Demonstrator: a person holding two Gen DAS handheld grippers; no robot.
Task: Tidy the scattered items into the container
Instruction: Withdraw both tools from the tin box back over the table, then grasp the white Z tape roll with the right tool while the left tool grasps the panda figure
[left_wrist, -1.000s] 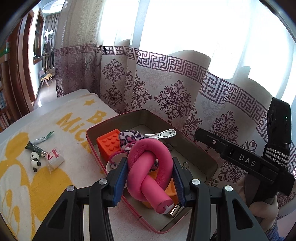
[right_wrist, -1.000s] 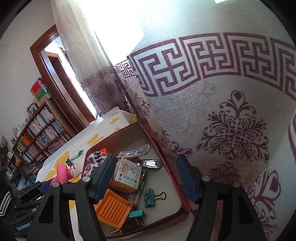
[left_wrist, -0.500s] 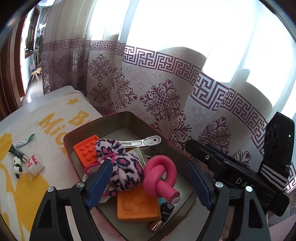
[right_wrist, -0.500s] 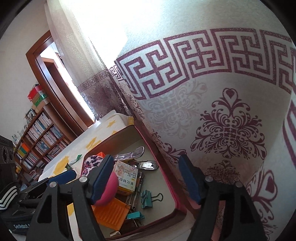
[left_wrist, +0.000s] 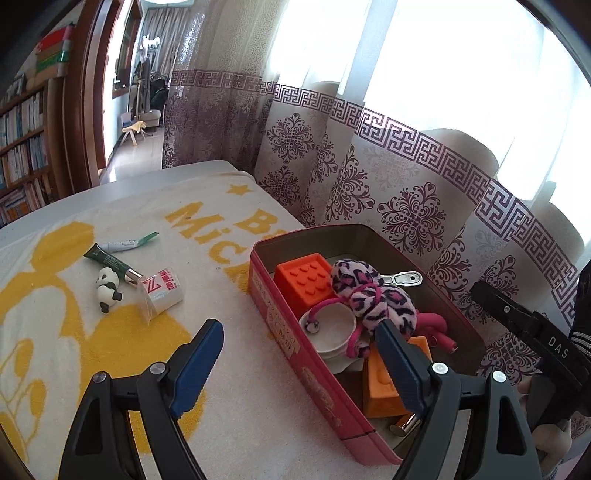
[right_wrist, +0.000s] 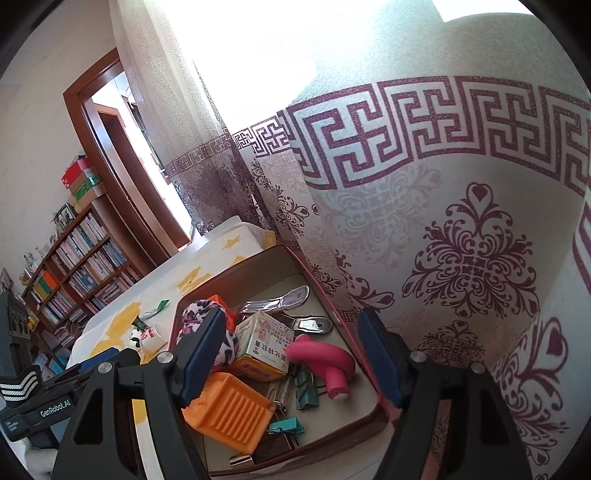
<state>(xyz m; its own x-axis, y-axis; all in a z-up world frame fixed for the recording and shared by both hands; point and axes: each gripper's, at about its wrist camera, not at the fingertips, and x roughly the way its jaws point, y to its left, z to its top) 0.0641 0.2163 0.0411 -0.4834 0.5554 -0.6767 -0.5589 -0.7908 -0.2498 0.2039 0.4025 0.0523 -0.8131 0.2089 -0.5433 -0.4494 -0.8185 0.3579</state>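
A red tin (left_wrist: 295, 354) holds the knotted pink foam roller (right_wrist: 325, 358), a leopard plush (left_wrist: 369, 291), orange blocks (left_wrist: 304, 277) and clips. The tin also shows in the right wrist view (right_wrist: 369, 415). My left gripper (left_wrist: 299, 365) is open and empty, over the tin's near wall. My right gripper (right_wrist: 288, 362) is open and empty above the tin. On the towel to the left lie a panda figure (left_wrist: 107, 290), a dark green tube (left_wrist: 110, 262), a white tube (left_wrist: 127, 243) and a white sachet (left_wrist: 162, 290).
A white and yellow towel (left_wrist: 55, 350) covers the table. Patterned curtains (left_wrist: 406, 192) hang close behind the tin. A bookshelf (right_wrist: 74, 266) and a doorway (left_wrist: 122, 92) stand at the far left. The right gripper body (left_wrist: 535, 332) shows at the right of the left wrist view.
My left gripper opened and let the pink roller go into the tin. It then drew back and swung left, so the towel items came into view. The right gripper stayed open.
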